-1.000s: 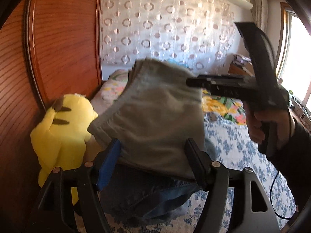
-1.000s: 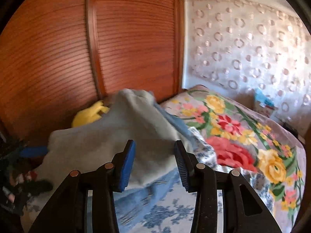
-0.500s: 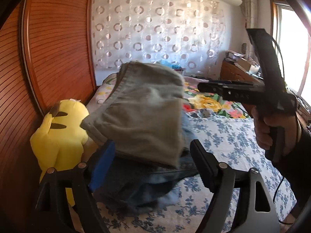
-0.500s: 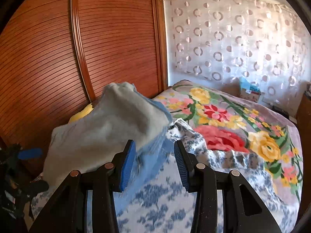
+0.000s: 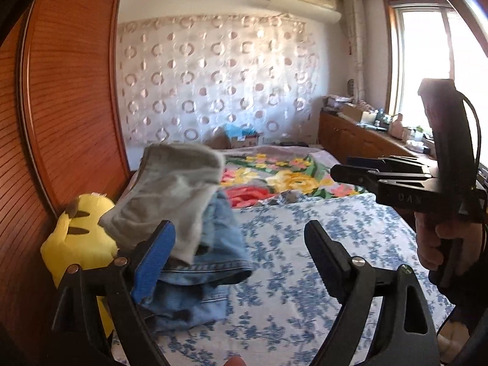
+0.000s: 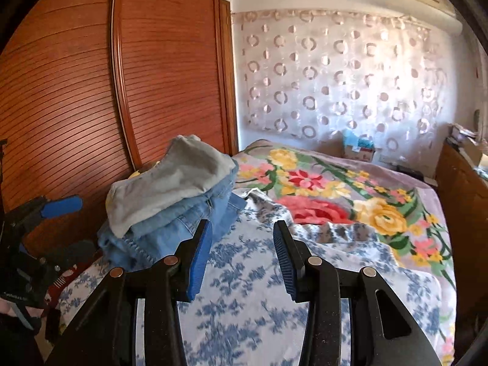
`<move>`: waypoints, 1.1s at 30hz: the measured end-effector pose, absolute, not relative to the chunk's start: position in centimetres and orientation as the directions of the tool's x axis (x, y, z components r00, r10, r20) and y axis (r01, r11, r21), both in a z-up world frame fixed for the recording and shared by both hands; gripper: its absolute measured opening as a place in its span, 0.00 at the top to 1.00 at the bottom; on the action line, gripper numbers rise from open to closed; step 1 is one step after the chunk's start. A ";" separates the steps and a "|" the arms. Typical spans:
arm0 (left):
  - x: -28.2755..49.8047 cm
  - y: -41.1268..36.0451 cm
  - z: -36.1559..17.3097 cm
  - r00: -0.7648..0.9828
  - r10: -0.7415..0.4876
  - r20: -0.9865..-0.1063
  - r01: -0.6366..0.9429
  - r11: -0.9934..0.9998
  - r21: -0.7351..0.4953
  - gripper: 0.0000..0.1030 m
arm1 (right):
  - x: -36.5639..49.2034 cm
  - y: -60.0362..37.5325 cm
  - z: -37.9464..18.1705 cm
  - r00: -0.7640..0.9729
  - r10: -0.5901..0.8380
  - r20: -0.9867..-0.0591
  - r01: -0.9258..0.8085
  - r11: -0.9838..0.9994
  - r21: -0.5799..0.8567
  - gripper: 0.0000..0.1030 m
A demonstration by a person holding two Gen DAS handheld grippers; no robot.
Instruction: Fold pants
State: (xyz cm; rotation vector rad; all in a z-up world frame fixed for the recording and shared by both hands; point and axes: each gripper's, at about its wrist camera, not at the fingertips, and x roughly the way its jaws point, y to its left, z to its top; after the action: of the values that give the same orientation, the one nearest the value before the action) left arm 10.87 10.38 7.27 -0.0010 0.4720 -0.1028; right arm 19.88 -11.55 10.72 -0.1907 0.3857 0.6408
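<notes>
Folded grey pants (image 5: 170,189) lie on top of a stack of folded blue jeans (image 5: 210,262) at the left side of the bed. My left gripper (image 5: 241,244) hovers in front of the stack with its jaws opening; its pads press on nothing and only the stack's edge shows past the blue left pad. My right gripper (image 6: 242,244) stands open over the sheet, apart from the grey pants (image 6: 180,177) and jeans (image 6: 183,222). In the left wrist view a hand holds the right gripper (image 5: 344,170) at the right.
A yellow plush toy (image 5: 82,238) sits behind the stack against the wooden wardrobe (image 5: 61,91). A blue-flowered sheet (image 5: 305,259) covers the near bed and a bright floral blanket (image 6: 350,195) the far part. A wooden cabinet (image 5: 360,140) runs under the window.
The grey pants have left the left jaws and settled on the jeans stack. The left jaws have spread wider. Both grippers have drawn back, the right one sliding away to the right.
</notes>
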 end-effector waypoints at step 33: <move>5.4 2.6 4.2 0.855 -0.136 -0.501 0.149 0.989 -0.014 0.16 | 2.5 -16.5 6.3 0.845 0.373 -0.383 -0.400 0.916 0.010 0.31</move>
State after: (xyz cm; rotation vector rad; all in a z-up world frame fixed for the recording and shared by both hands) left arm 5.45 2.59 4.17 0.0255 0.5243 -0.1497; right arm 2.48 -16.51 6.30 -0.0715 0.3893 0.4081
